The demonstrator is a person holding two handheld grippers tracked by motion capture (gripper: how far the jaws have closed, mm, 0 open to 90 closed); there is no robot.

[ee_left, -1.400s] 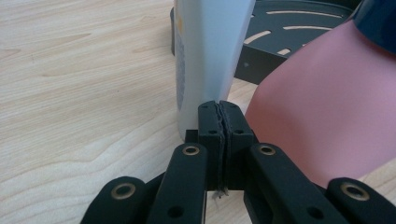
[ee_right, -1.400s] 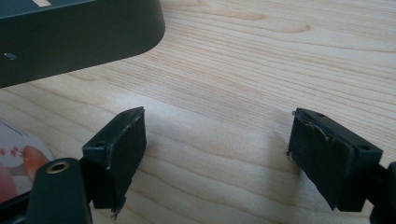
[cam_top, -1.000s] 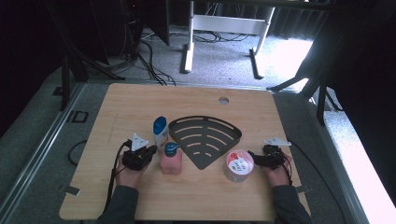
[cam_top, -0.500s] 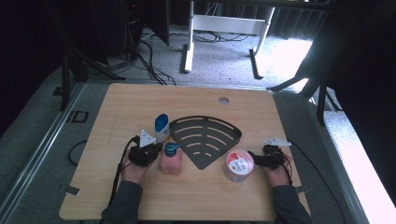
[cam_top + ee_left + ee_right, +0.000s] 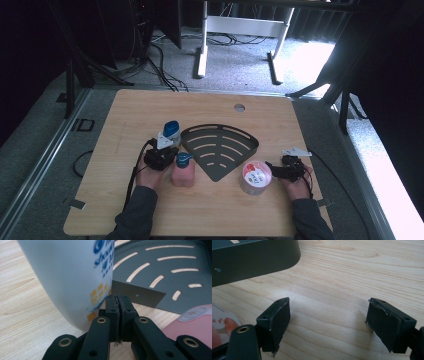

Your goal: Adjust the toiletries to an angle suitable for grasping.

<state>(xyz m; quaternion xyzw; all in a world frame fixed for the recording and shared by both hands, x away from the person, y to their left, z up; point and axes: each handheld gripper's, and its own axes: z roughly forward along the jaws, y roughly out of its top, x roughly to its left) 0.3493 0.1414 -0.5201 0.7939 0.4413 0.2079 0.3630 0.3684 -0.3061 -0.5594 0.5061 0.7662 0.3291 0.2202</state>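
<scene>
Since a second ago the left gripper (image 5: 167, 146) has slid toward one o'clock, up to the white plastic bottle with a blue cap (image 5: 171, 132). Its jaws are pressed together on nothing, their tips just beside the bottle's base in the left gripper view. The bottle stands upright, long axis vertical, at nine o'clock of the dark grey slotted fan-shaped tray (image 5: 220, 148). The right gripper (image 5: 272, 167) rests with jaws wide apart beside the round red-and-white tub (image 5: 255, 177).
</scene>
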